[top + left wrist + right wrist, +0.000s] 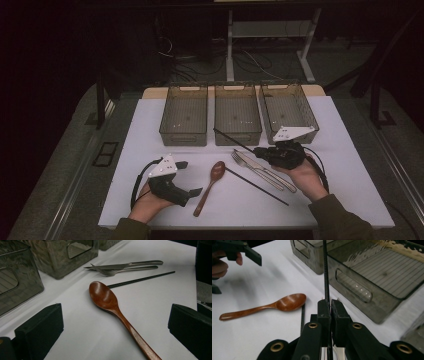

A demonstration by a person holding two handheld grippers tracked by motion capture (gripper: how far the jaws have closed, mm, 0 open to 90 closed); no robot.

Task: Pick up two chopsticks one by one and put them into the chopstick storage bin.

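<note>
My right gripper (256,150) is shut on a thin black chopstick (232,140) and holds it above the table, its far tip toward the middle bin (237,116). In the right gripper view the chopstick (325,270) rises straight up from the shut jaws of that gripper (330,305). A second black chopstick (257,186) lies on the white table (150,130). A brown wooden spoon (210,186) lies left of it. My left gripper (190,177) stands open beside the spoon's handle. The spoon (107,300) lies between the wide-apart jaws of the left gripper (116,315).
Three empty, see-through grey bins stand in a row at the back: the left bin (183,117), the middle one, and the right bin (290,107). A metal fork (250,167) and knife (267,172) lie side by side under my right hand.
</note>
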